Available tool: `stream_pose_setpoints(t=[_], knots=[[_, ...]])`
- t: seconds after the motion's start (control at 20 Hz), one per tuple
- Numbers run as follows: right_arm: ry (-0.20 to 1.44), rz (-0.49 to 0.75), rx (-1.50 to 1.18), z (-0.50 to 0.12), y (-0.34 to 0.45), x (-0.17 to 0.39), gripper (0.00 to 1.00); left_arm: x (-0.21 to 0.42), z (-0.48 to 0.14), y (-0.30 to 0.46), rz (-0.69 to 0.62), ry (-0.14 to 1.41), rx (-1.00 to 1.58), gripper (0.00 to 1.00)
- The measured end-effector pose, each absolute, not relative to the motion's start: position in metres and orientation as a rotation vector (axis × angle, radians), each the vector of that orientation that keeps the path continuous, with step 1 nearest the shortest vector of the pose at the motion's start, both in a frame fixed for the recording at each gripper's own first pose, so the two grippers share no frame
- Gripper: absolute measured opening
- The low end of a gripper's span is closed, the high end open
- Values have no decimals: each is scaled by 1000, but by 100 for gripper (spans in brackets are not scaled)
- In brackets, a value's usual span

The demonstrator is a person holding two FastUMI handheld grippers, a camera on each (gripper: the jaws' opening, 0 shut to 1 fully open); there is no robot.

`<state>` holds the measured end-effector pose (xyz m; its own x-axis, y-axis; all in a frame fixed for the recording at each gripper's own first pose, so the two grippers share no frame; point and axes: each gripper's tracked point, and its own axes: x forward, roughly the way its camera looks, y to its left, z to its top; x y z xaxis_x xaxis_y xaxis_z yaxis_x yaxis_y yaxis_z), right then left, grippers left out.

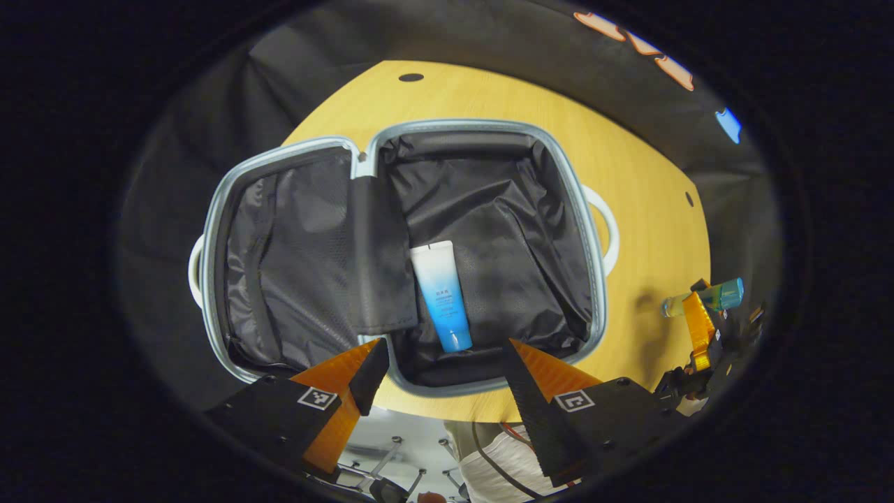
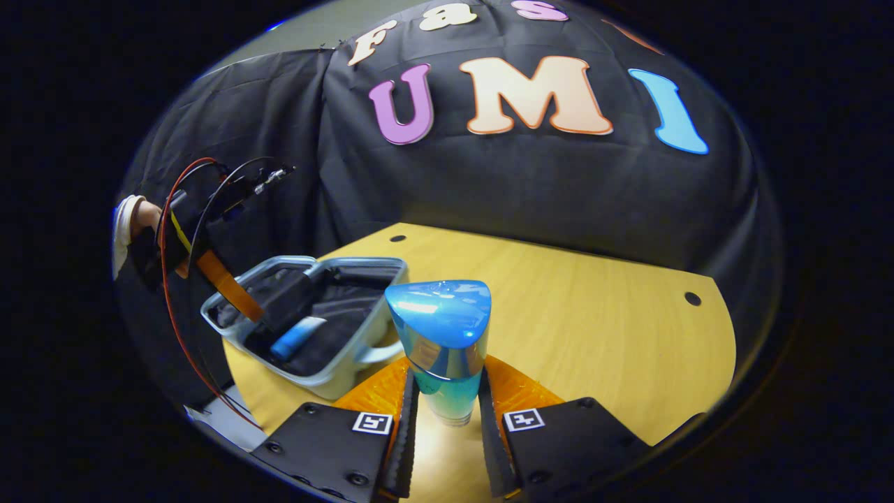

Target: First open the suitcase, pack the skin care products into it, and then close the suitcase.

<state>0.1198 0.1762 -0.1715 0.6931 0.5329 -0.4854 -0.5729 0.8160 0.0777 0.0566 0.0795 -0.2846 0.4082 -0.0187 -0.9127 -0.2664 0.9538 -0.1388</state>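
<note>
The suitcase (image 1: 412, 251) lies wide open on the wooden table (image 1: 628, 209), dark lining showing in both halves, and one tube (image 1: 441, 293) is in the right-hand half, cap end toward the near rim. The left gripper (image 1: 441, 363) hangs above that near rim with its fingers spread and nothing between them.

Off to the side, the right gripper (image 2: 447, 412) has the bottle (image 2: 441, 342) between its fingers, pinching it low on the body with the blue cap standing upright above them. In the right gripper view the base looks just clear of the table (though the glare makes it hard to be sure).

So the carry is the step in hand. The grip sits low and the cap end is heavy, so the bottle could tip: best to keep it upright, lift well above the suitcase wall, and bring it across beside the tube. The left gripper should probably back away from the rim first, leaving room, and the release wants to come low over the lining.
</note>
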Motion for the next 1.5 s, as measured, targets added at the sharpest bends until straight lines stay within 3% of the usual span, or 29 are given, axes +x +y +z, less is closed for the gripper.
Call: stream_pose_setpoints(t=[0.25,0.55,0.9,1.2,1.35,1.4,1.5], knots=[[561,784,-60,-151,270,95,43,10,-259,109,196,1068,-324,96],[690,885,-112,-181,345,67,45,-61,-264,148,281,1036,-363,97],[918,804,-170,-250,371,62,41,-120,-277,170,346,1018,-471,97],[1001,731,-230,-282,364,61,41,-141,-288,194,396,1011,-537,96],[990,724,-200,-275,366,63,48,-140,-290,210,419,1003,-555,97],[973,725,-183,-268,368,67,46,-140,-289,216,429,998,-559,97],[928,729,-146,-252,372,72,72,-135,-285,232,449,980,-575,97]])
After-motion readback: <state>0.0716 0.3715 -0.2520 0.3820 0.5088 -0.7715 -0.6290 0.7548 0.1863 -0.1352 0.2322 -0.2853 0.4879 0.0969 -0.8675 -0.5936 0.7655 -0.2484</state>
